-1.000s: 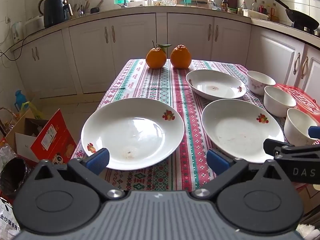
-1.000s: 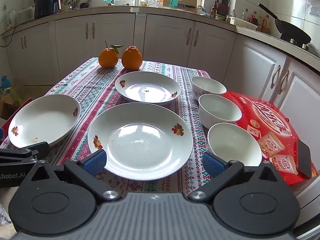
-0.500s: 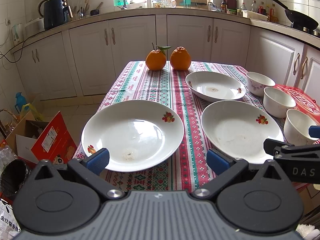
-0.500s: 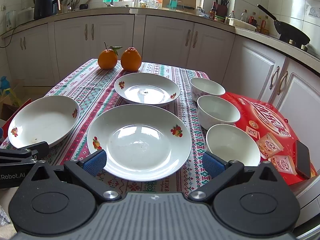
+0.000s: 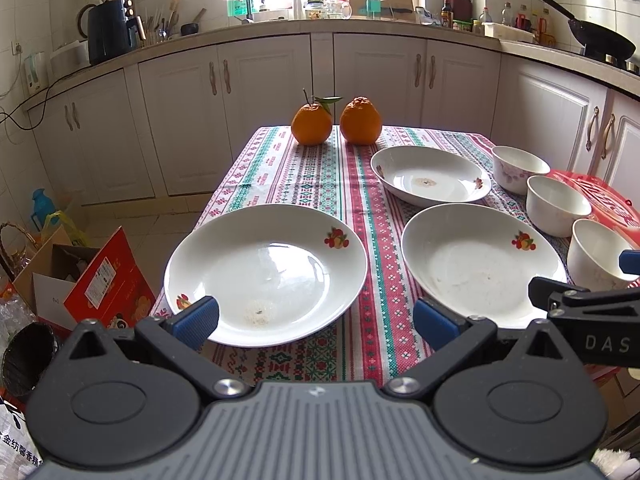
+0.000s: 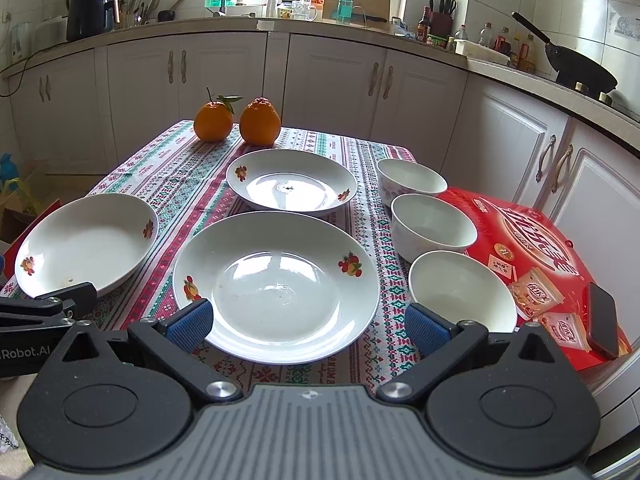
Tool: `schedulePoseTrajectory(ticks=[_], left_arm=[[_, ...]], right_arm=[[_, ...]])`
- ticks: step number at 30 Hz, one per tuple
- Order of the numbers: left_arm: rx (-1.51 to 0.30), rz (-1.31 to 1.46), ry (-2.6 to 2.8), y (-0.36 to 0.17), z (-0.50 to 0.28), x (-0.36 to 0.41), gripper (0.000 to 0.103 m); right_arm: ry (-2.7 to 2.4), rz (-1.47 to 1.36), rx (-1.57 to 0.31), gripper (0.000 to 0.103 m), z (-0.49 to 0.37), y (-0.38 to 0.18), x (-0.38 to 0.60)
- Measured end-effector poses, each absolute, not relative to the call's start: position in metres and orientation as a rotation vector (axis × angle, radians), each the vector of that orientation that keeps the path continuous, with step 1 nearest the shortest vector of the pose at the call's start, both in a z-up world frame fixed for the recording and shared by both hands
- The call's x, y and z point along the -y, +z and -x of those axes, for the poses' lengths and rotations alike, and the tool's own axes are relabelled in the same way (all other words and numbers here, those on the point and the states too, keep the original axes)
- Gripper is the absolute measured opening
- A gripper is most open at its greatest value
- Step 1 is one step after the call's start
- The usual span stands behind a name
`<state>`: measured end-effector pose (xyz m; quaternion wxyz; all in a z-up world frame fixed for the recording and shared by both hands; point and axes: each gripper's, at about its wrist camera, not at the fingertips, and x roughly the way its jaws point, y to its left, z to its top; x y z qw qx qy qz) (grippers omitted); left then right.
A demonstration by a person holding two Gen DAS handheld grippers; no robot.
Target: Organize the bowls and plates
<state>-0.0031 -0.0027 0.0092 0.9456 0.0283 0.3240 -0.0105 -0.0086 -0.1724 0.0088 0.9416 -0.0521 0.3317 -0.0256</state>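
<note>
Three white plates with fruit prints lie on the patterned tablecloth: a near left plate, a near middle plate and a far plate. Three white bowls stand in a row at the right: far bowl, middle bowl, near bowl. My left gripper is open and empty, at the near edge in front of the left plate. My right gripper is open and empty, in front of the middle plate.
Two oranges sit at the table's far end. A red box with a phone on it lies right of the bowls. Cardboard boxes stand on the floor at the left. Kitchen cabinets run behind the table.
Both grippers have risen and drawn back slightly, so the plates sit a little lower in view. Nothing on the table has moved.
</note>
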Motion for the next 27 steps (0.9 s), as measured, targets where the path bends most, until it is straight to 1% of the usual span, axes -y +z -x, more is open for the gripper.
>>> schedulePoseTrajectory(ticks=[27], left_arm=[[-0.656, -0.058, -0.021, 0.0084, 0.0041, 0.0033, 0.102]], right_arm=[[-0.057, 0.111, -0.667, 0.103, 0.0114, 0.0081, 0.1708]])
